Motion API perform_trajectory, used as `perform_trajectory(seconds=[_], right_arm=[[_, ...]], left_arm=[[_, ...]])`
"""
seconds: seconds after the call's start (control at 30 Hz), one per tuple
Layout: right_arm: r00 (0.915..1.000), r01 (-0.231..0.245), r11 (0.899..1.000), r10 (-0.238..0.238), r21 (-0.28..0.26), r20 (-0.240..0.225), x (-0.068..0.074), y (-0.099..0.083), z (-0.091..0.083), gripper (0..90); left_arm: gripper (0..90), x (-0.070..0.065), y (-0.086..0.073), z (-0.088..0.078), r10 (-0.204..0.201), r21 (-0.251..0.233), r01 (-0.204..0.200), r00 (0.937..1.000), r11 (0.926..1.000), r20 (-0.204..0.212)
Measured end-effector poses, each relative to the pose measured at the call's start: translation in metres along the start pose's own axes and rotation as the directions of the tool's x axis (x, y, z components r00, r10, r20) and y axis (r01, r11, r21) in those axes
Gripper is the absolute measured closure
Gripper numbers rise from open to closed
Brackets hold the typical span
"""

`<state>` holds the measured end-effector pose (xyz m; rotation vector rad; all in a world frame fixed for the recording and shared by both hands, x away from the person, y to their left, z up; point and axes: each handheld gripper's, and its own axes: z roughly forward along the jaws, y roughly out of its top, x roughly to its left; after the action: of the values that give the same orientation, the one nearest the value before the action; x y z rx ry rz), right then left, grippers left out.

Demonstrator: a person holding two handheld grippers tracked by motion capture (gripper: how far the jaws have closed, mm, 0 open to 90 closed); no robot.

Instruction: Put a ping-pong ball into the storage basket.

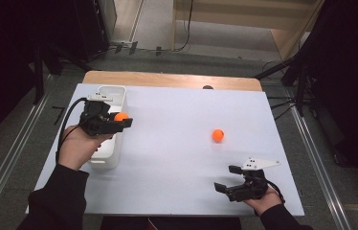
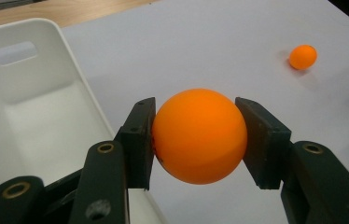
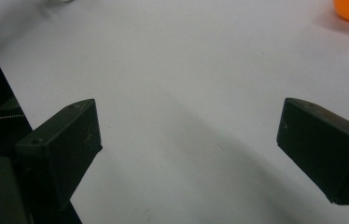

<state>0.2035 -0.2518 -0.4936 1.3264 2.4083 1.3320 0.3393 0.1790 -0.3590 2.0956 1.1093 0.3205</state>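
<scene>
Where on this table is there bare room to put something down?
The widest bare stretch of the white table lies between the white bin and the loose orange ball. The far right corner is bare too. It is crowded at the bin, where the left gripper holds another orange ball.

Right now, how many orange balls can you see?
2. One ball is pinched in the left gripper beside the white bin; the other ball lies loose on the table.
</scene>
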Motion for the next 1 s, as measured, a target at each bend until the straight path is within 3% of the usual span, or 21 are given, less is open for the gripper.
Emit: perform_trajectory(seconds=[0.57, 1.0], right_arm=[[1.0000, -0.006, 1.000, 0.006, 0.006, -0.002, 0.001, 0.001, 0.001, 5.1], [1.0000, 0.005, 1.000, -0.005, 0.000, 0.001, -0.001, 0.002, 0.001, 5.0]], left_arm=[[50.7, 0.019, -0.002, -0.003, -0.058, -0.041, 0.055, 0.9963, 0.9976, -0.063], [50.7, 0.035, 0.003, 0.010, -0.091, -0.053, 0.086, 0.9896, 0.9949, -0.111]])
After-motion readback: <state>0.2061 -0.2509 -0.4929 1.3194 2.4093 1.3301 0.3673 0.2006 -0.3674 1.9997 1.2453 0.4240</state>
